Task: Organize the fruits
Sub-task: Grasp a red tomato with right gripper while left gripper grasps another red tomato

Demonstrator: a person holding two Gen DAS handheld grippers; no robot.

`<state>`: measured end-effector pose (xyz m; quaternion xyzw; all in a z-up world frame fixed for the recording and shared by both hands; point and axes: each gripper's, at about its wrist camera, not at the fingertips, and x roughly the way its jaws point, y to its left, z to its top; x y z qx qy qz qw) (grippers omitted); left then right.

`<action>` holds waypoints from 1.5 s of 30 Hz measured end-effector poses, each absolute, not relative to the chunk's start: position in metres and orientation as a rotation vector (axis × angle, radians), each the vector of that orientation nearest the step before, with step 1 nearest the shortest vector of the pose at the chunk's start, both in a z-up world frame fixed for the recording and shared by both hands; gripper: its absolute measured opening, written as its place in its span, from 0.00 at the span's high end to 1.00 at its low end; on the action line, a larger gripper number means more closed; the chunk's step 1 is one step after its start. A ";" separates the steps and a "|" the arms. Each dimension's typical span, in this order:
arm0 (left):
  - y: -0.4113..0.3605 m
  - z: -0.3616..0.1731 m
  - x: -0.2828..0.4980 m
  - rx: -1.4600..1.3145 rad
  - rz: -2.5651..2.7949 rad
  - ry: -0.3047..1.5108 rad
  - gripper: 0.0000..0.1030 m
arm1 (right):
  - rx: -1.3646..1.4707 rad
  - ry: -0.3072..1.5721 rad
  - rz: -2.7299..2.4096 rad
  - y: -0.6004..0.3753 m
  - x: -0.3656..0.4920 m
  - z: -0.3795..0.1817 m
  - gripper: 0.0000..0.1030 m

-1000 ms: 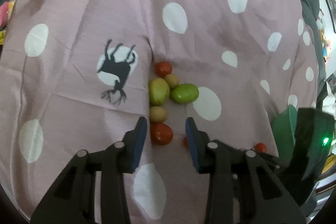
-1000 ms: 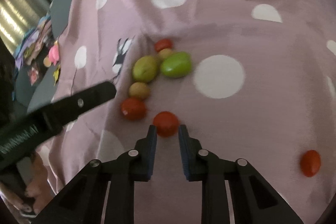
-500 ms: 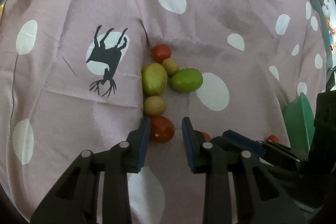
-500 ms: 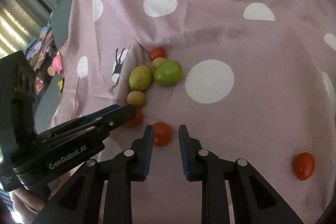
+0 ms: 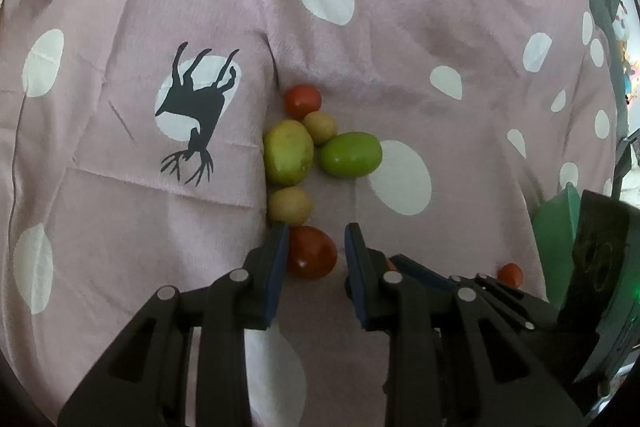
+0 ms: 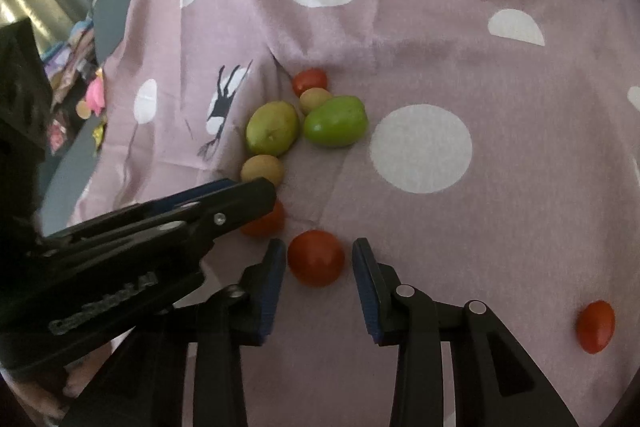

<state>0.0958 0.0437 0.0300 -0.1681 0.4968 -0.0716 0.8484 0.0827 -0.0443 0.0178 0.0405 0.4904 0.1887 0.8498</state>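
Observation:
Several fruits lie in a cluster on a pink polka-dot cloth. My left gripper is open around a red tomato, touching its left side. My right gripper is open around another red tomato, apart from it. Beyond lie a small tan fruit, a yellow-green fruit, a green fruit, another tan fruit and a far tomato. The left gripper's fingers partly hide its tomato in the right wrist view.
A lone red tomato lies at the right, also in the left wrist view. A green container stands at the cloth's right edge. Colourful clutter lies beyond the cloth's left edge.
Both grippers have moved forward and down, each bringing a red tomato between its fingers. The left jaws have narrowed; the right jaws have widened. The fruits have not moved.

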 end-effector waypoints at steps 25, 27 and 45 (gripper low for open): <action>0.015 0.032 0.093 -0.193 -0.081 1.087 0.55 | 0.187 0.992 0.323 -0.091 0.076 0.045 0.70; 0.018 0.031 0.094 -0.221 -0.081 1.090 0.55 | 0.186 0.991 0.317 -0.092 0.076 0.046 0.70; 0.016 0.033 0.089 -0.208 -0.022 1.098 0.60 | 0.209 0.972 0.309 -0.101 0.073 0.053 0.70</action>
